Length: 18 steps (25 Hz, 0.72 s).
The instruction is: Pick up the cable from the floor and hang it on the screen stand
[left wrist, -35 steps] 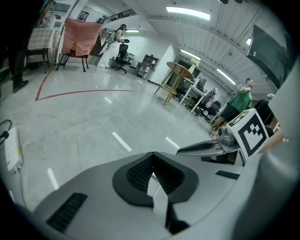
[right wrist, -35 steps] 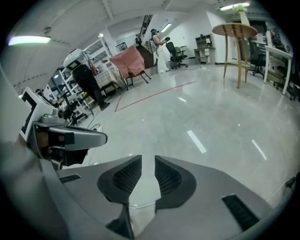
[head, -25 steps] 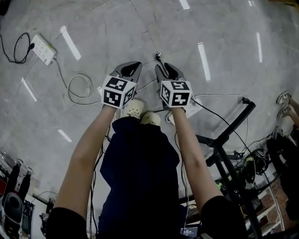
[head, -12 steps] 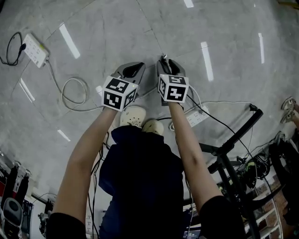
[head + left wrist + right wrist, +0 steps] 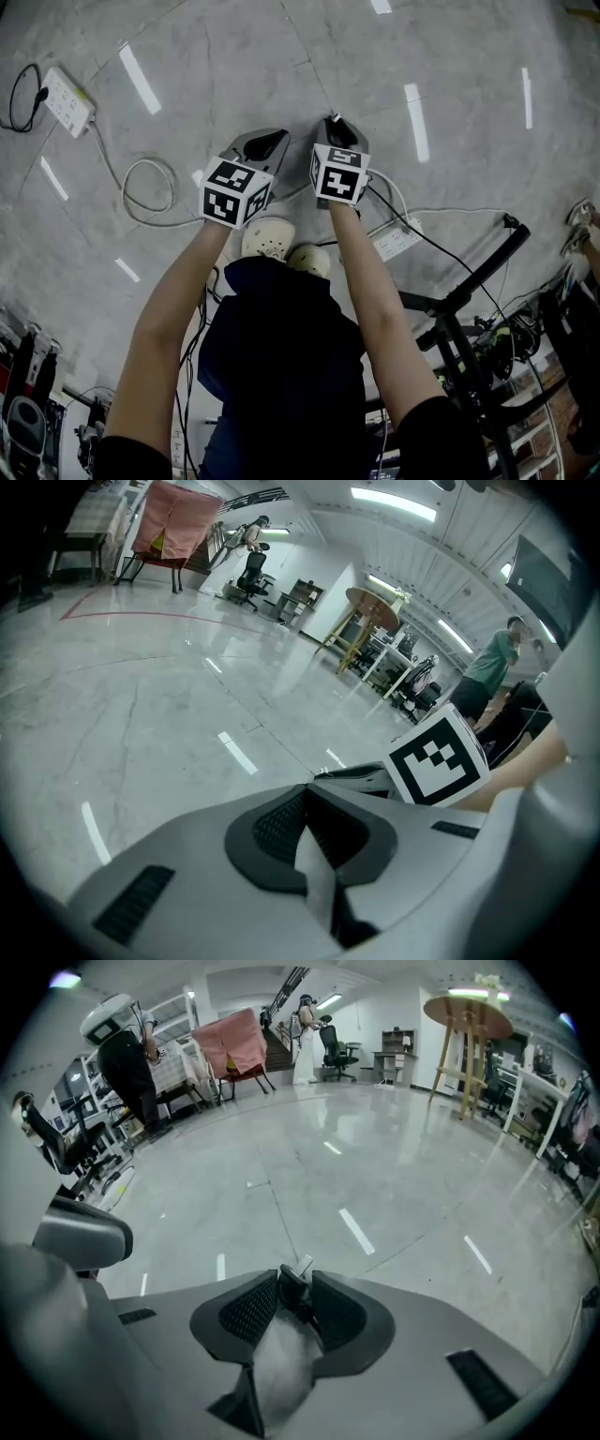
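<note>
In the right gripper view a black plug (image 5: 291, 1290) with a silver tip, the end of the cable, sits pinched between my right gripper's (image 5: 293, 1286) pads as the jaws are closing. From my right gripper (image 5: 336, 124) in the head view, the thin black cable (image 5: 422, 239) trails down to the right toward the black screen stand (image 5: 469, 272). Close to its left is my left gripper (image 5: 267, 141), held at the same height. Its jaws (image 5: 305, 794) meet at the tips with nothing between them.
A white power strip (image 5: 66, 96) lies at the far left, and its white cord loops (image 5: 150, 192) across the floor. A second white strip (image 5: 398, 239) lies by my feet (image 5: 272, 236). Cables and gear (image 5: 511, 328) crowd the stand's base at the lower right.
My right gripper has drawn a little closer to the left one with the plug in it. The black cable now hangs from it toward the stand.
</note>
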### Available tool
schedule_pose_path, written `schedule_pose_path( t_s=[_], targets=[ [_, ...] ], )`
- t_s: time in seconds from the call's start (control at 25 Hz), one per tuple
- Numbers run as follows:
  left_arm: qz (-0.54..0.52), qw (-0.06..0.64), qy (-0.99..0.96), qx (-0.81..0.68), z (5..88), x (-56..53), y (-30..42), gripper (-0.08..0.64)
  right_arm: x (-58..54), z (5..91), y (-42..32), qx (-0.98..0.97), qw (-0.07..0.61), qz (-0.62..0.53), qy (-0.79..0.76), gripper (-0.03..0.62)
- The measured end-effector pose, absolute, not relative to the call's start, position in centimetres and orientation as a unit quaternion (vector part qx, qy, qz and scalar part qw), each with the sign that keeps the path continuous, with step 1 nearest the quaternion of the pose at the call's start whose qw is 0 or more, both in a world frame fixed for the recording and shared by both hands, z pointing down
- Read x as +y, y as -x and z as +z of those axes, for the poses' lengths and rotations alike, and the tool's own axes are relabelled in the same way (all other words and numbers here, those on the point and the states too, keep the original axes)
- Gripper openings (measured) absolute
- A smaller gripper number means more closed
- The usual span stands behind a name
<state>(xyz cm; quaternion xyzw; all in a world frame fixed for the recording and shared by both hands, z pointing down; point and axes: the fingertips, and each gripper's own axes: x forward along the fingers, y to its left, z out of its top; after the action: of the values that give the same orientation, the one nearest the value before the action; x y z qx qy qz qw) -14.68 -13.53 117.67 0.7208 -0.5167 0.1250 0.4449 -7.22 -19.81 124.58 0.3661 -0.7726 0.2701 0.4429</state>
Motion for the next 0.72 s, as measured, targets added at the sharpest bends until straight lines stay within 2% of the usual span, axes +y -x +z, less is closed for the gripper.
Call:
schedule_pose_path(
  t_s=[0.4,0.72],
  targets=[
    [0.128,0.451,-0.715,-0.518,116.7,-12.7,14.9,0.008,-19.3,124.2,7.3,-0.767,0.461,0.288,-0.340,0.107],
    [0.129,0.477,-0.704,-0.511,111.8,-12.3,13.3,0.008,-17.5,118.4,7.2,-0.771,0.449,0.305,-0.333,0.106]
  ],
)
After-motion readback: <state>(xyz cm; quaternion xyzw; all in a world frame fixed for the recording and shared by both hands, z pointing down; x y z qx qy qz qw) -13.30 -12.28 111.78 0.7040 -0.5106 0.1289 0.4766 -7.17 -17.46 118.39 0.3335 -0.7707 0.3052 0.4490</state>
